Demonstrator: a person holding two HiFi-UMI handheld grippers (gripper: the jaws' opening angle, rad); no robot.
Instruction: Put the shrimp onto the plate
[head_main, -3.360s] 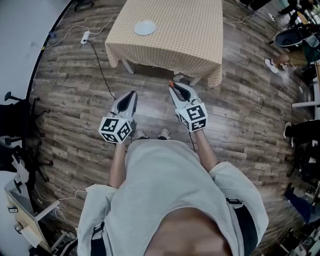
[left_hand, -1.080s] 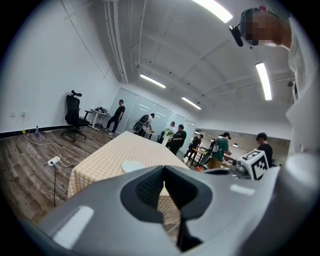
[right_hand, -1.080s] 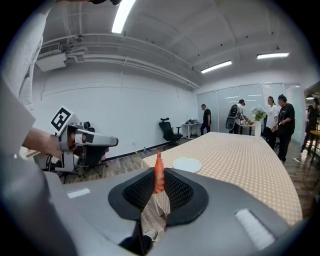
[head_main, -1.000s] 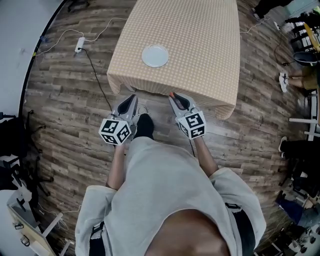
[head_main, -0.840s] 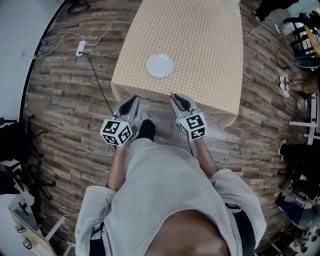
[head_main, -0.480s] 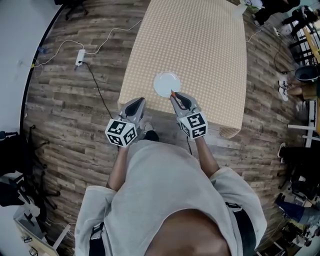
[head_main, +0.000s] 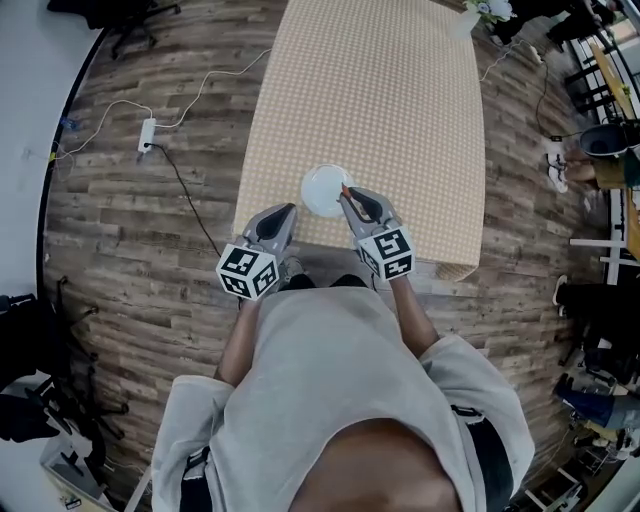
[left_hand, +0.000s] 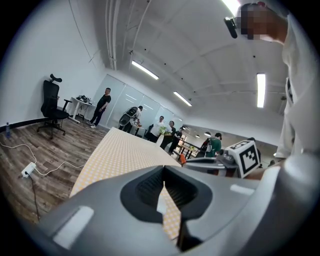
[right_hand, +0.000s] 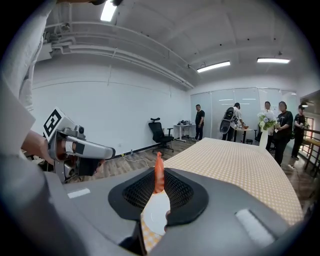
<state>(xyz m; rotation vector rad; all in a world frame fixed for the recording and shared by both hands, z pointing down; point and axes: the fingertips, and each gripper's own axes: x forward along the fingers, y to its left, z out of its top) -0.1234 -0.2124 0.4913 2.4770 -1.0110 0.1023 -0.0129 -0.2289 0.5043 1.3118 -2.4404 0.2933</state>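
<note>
A white plate (head_main: 322, 190) lies near the front edge of the table with the checked cloth (head_main: 400, 110). My right gripper (head_main: 345, 191) is shut on an orange shrimp (head_main: 344, 187), which sticks up from the jaw tips at the plate's right rim. In the right gripper view the shrimp (right_hand: 158, 172) stands upright between the jaws, with the plate (right_hand: 156, 214) showing below it. My left gripper (head_main: 291, 208) hovers at the table's front edge, left of the plate, shut with nothing in it. In the left gripper view its tips (left_hand: 163, 184) meet over the cloth.
A power strip (head_main: 146, 133) and its cable lie on the wood floor left of the table. Office chairs stand at the far left. Several people stand at the far end of the room (right_hand: 235, 120). A vase of flowers (head_main: 488, 10) sits at the table's far end.
The person has walked up to the table, so the plate has come close. The right gripper's tip with the shrimp now reaches the plate's rim. Both grips are unchanged.
</note>
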